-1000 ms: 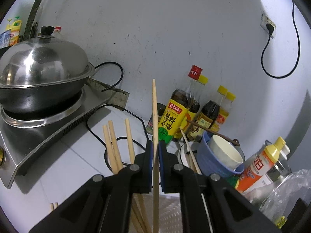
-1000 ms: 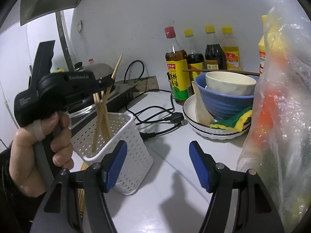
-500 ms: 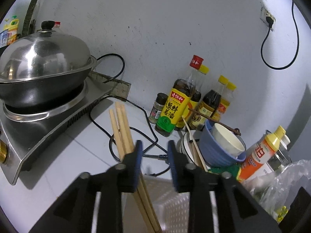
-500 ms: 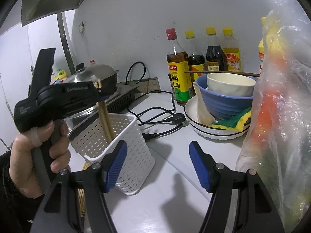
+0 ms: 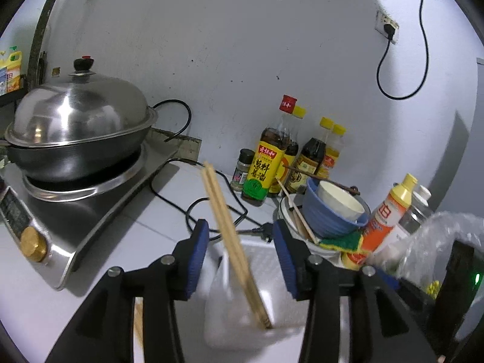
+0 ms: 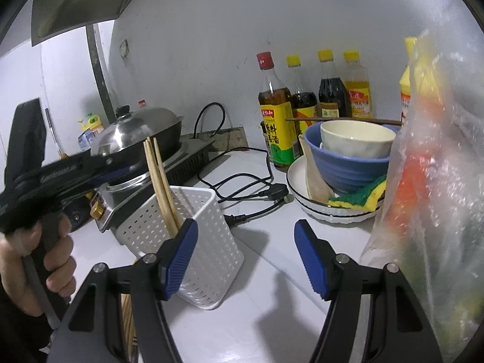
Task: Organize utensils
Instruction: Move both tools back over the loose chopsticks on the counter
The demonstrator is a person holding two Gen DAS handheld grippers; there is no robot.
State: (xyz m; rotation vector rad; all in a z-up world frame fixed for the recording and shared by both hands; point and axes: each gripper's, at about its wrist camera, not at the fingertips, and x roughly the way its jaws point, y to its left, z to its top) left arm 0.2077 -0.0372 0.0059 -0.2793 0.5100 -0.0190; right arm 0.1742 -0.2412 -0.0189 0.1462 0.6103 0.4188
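Bamboo chopsticks (image 5: 233, 242) now stand loose in the white perforated holder (image 6: 193, 242), leaning toward the stove with their tips well above its rim. A second ago the left claw (image 5: 240, 252) was clamped on one chopstick held upright above the holder; half a second ago its jaws had started to part; now they stand wide apart on either side of the bundle, touching none of it. So that stick has been dropped in and this placement looks finished. More chopsticks (image 6: 128, 317) lie on the bench beside the holder's base, partly hidden behind the right claw's arm, so the job is likely not over. The right claw (image 6: 246, 257) has not moved across the three moments: jaws apart, empty, hovering just in front of the holder.

The bench (image 6: 242, 317) is pale and smooth, crossed by a black power cord (image 6: 257, 195). To the left sits a steel stove carrying a lidded wok (image 5: 78, 133). Against the grey wall stand sauce bottles (image 6: 275, 121), and beside them a blue bowl (image 6: 348, 166) nested on a plate with a sponge (image 6: 360, 196). A plastic bag (image 6: 438, 181) crowds the right edge.
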